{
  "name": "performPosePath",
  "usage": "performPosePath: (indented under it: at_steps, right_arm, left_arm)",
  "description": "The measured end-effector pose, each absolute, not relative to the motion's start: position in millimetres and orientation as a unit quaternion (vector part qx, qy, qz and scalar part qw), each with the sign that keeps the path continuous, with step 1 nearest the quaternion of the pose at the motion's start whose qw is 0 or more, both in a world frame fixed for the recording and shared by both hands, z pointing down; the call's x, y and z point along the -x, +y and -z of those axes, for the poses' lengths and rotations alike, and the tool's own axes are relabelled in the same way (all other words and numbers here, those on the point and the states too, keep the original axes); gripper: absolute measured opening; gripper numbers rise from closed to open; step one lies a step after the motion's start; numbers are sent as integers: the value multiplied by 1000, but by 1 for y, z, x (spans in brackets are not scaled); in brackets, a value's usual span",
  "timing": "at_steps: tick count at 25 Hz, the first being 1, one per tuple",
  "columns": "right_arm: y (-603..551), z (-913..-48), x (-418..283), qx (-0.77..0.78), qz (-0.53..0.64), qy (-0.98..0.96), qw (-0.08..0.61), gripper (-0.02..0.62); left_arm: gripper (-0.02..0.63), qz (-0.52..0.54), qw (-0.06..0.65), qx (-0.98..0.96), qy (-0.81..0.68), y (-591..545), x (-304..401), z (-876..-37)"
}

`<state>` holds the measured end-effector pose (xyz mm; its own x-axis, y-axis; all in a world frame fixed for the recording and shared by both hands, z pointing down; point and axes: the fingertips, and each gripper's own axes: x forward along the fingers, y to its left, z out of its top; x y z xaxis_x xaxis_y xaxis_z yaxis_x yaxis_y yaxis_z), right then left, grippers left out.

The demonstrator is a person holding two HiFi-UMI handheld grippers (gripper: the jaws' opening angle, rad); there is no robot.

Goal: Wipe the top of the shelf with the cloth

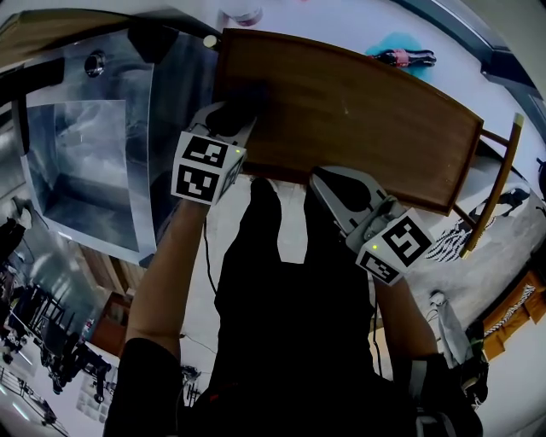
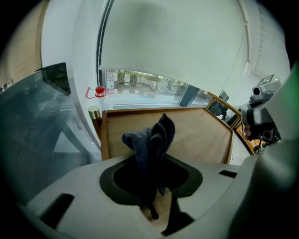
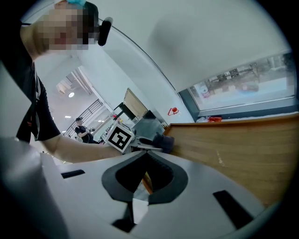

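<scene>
Right gripper (image 3: 145, 156): jaws together, nothing between them, positioned at the near edge of the wooden shelf top (image 1: 367, 119). Left gripper (image 2: 154, 179): jaws clamped on the dark cloth (image 2: 152, 137), which is bunched over the shelf's near-left corner. Contact with the wood cannot be confirmed.

You stand in a large, bright, open workspace that looks like a lab or test hall. A wooden shelf (image 1: 358, 119) sits beside a stainless steel sink unit (image 1: 85, 162) on a pale floor (image 1: 341, 21). Beyond are a long window band (image 2: 140, 85), a stair railing (image 3: 88, 112), ceiling lights (image 3: 71, 94) and another person (image 3: 80, 130).
</scene>
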<state>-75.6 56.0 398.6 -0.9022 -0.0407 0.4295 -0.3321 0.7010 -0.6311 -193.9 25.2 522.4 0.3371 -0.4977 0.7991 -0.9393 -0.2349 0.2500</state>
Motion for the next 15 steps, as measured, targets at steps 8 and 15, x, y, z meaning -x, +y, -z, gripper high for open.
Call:
performPosePath:
  at_steps: [8,15]
  right_arm:
    - [52,-400,45,-124,-377,-898,189,3]
    - [48,-403,15,-144,-383,-895,178,4]
  left_arm:
    - [138,-299,370,-740,-476,14,159,-525]
    - [139,-304,363,-749,-464,1,132,-528]
